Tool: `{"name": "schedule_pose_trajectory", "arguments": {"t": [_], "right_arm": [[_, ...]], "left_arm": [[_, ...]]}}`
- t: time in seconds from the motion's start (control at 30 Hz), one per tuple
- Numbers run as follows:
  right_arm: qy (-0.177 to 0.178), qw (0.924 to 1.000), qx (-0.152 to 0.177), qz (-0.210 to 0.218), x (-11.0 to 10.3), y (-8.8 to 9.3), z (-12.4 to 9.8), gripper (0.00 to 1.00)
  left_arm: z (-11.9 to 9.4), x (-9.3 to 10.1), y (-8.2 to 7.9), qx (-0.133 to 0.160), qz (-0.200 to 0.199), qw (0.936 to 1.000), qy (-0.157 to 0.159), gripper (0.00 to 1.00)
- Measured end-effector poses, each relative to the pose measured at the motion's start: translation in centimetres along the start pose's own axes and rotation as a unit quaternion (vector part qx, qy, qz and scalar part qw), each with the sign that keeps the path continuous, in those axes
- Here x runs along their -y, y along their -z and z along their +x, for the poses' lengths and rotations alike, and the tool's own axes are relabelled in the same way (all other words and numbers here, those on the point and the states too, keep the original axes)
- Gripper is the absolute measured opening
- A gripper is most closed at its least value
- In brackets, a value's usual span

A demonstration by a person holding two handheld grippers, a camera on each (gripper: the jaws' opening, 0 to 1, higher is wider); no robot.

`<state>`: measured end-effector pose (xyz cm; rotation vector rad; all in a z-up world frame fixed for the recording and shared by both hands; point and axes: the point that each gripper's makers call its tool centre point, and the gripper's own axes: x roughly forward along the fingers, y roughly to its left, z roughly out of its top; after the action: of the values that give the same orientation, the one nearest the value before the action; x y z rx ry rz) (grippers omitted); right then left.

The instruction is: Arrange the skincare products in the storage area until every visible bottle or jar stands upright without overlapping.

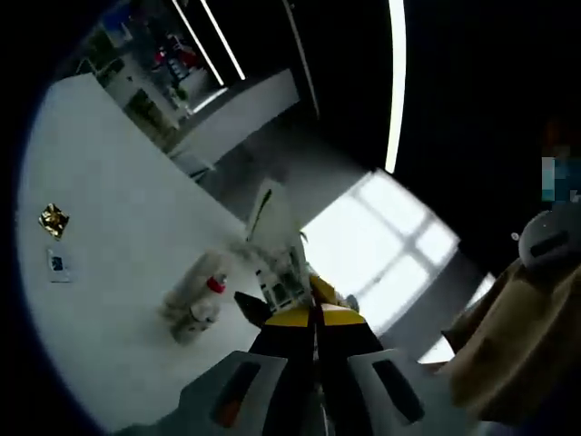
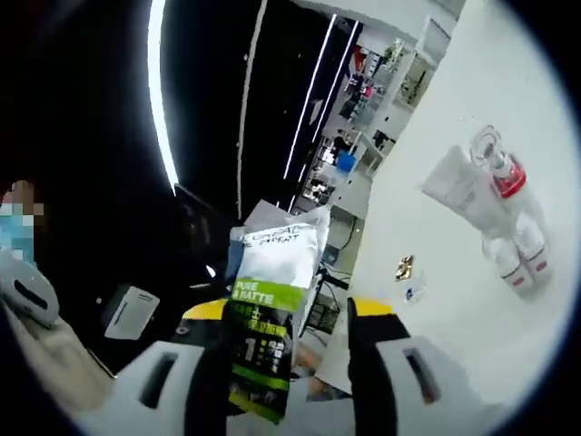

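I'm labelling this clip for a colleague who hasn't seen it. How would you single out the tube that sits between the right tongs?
In the right gripper view, start from the white table, then drop to the yellow-tipped right tongs at the bottom. Between them hangs a white tube with a green band reading PURE & MATTE above a black lower part. The products on the table are clear or white with red caps.

White tube [image 2: 269,304] (green, black label).

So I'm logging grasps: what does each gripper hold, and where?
The right gripper and left gripper each pinch opposite ends of one L'Oreal tube.
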<state>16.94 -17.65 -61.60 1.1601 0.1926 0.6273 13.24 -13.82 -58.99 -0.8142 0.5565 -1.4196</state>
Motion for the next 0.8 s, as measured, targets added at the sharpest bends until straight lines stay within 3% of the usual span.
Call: {"name": "schedule_pose_trajectory", "arguments": {"t": [0.1,0.2,0.27,0.3,0.4,0.53,0.63,0.73,0.8], "right_arm": [[-0.03,0.9993,-0.001,0.024,-1.0,0.4,0.3,0.35],[-0.026,0.9976,0.052,0.038,-0.9,-1.0,0.0,0.19],[-0.048,0.9928,0.079,0.075,-1.3,-2.1,-0.7,0.06],[-0.054,0.9924,0.068,0.088,-1.5,-1.8,-0.8,0.02],[-0.031,0.9969,0.056,0.045,-1.2,-1.3,-0.9,0.02],[-0.037,0.9958,0.058,0.061,-1.8,-1.4,-0.9,0.01],[-0.039,0.9964,0.053,0.054,-2.3,-1.4,-0.7,0.01],[-0.047,0.9968,0.043,0.048,-3.1,-1.1,-0.4,0.01],[-0.034,0.9986,0.031,0.025,-2.9,-0.8,-0.2,0.01]], "left_arm": [[-0.1,0.4,0.2,-0.002,0.0,1.0,0.008,0.0],[-0.5,0.1,0.1,0.002,-0.003,1.0,0.001,0.0],[-0.8,-0.7,0.0,0.005,-0.006,0.9999,-0.015,0.0],[-0.9,-1.0,0.1,0.002,-0.004,0.9997,-0.023,0.0],[-1.0,-1.6,0.7,-0.01,0.002,0.9992,-0.038,0.0],[-1.1,-2.8,1.0,-0.013,0.056,0.9956,-0.074,0.02],[-1.0,-2.9,1.0,-0.016,0.07,0.9943,-0.078,0.12],[-0.9,-3.2,1.6,-0.034,0.05,0.9951,-0.079,0.29],[-0.8,-3.2,1.9,-0.041,0.056,0.9946,-0.077,0.26]]}}
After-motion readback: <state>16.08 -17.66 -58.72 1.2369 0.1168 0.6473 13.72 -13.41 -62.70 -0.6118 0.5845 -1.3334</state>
